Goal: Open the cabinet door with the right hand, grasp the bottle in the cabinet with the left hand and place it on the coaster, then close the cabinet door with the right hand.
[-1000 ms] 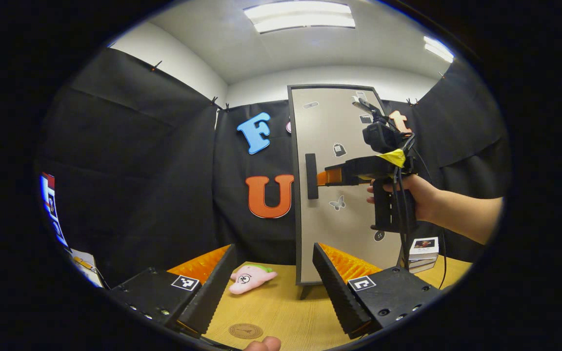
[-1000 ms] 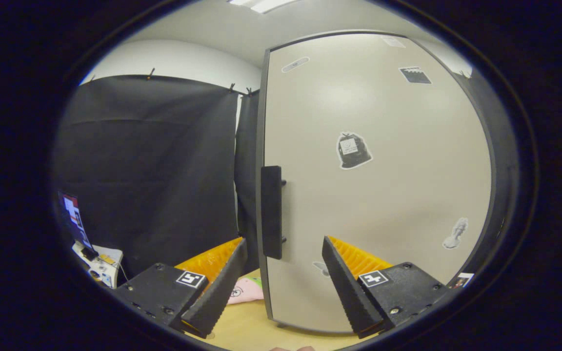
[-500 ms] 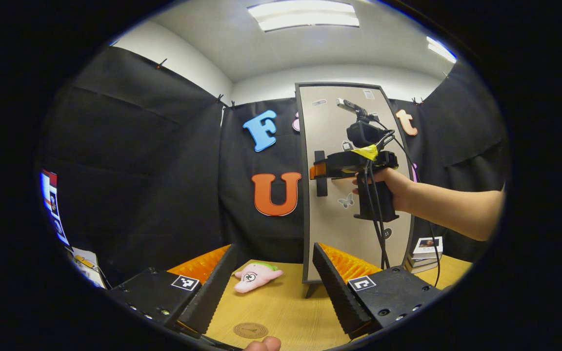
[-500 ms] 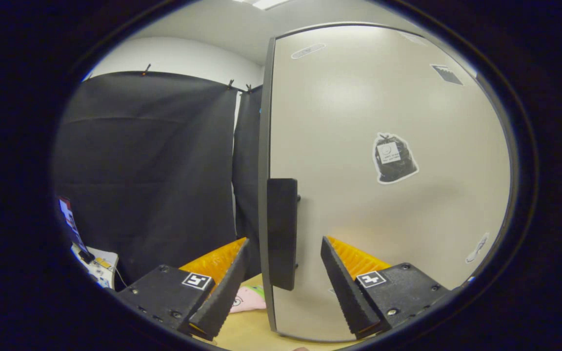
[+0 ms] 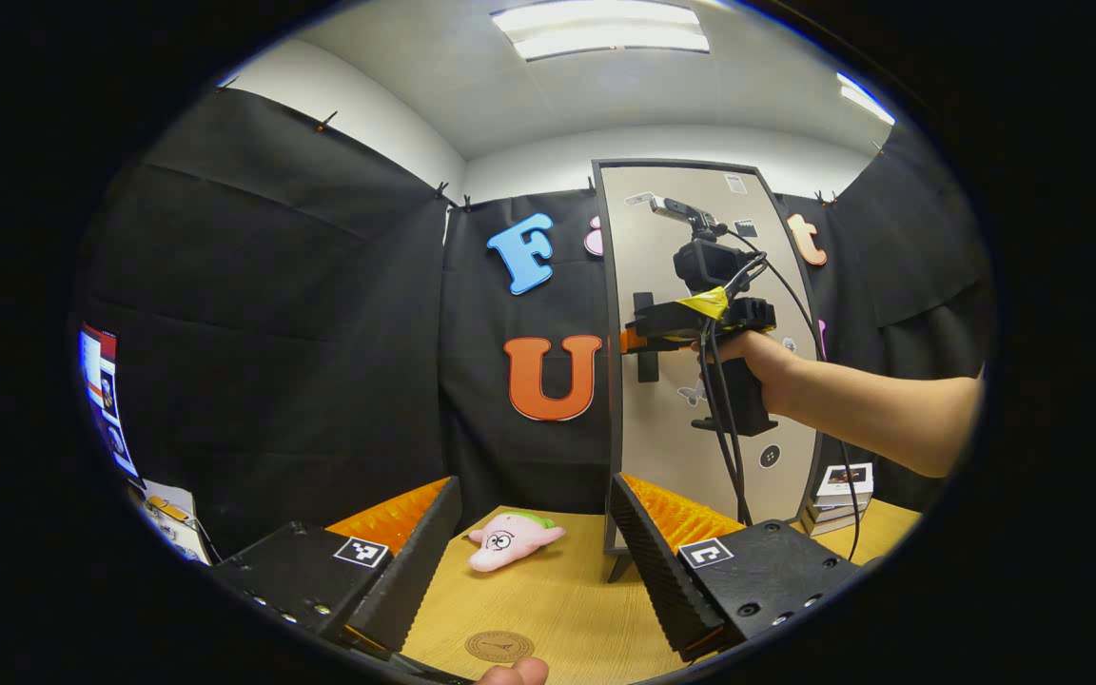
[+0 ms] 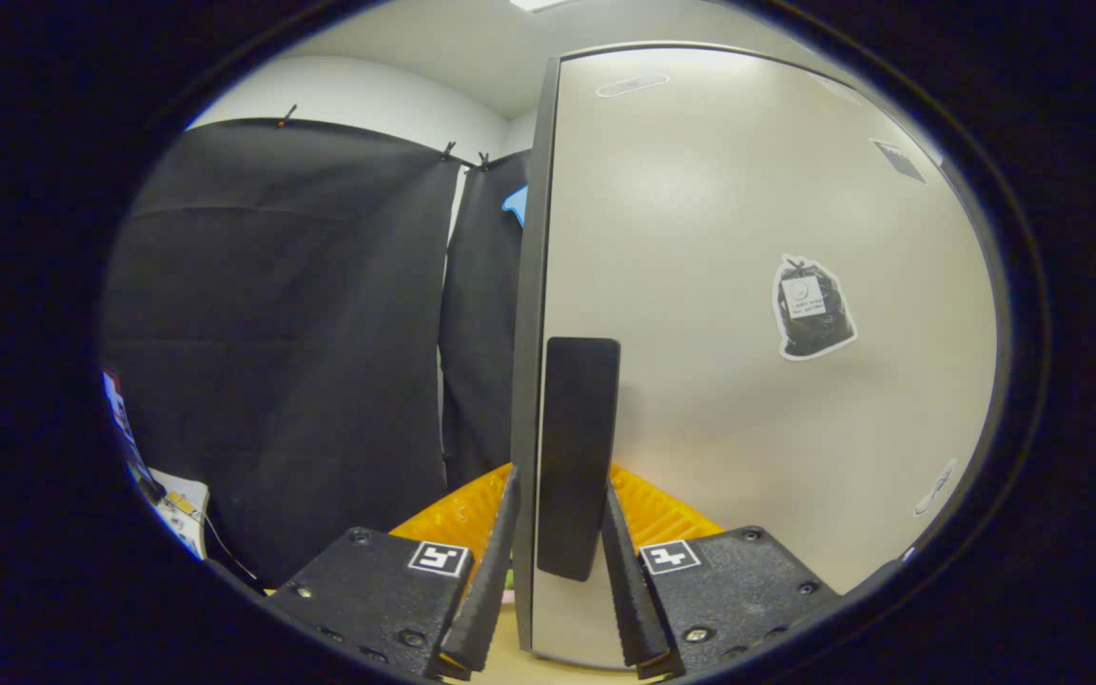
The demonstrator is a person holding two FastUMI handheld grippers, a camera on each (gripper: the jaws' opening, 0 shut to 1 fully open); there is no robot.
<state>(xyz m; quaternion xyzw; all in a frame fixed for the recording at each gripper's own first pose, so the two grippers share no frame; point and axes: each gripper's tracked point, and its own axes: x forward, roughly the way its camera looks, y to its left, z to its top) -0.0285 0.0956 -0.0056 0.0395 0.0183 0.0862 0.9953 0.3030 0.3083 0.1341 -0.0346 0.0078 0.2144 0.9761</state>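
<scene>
The tall beige cabinet door (image 5: 667, 457) stands shut on the wooden table (image 5: 567, 599), hiding what is inside. My right gripper (image 6: 560, 483) is shut on the dark vertical door handle (image 6: 578, 428), one finger on each side at the door's left edge. In the left gripper view a person's hand holds that right gripper (image 5: 638, 338) on the handle (image 5: 645, 366). My left gripper (image 5: 534, 533) hovers low over the table, open and holding nothing. A round brown coaster (image 5: 500, 647) lies on the table just below its fingers.
A pink star plush (image 5: 515, 540) lies on the table left of the cabinet's foot. A small stack of books (image 5: 838, 490) sits to the cabinet's right. A lit screen (image 5: 96, 400) and small items (image 5: 167, 518) stand at far left. Cables (image 5: 724, 428) hang from the right gripper.
My right gripper moved forward onto the handle and closed on it; one second ago it stood open short of the door. The left gripper has drifted slightly, still open.
</scene>
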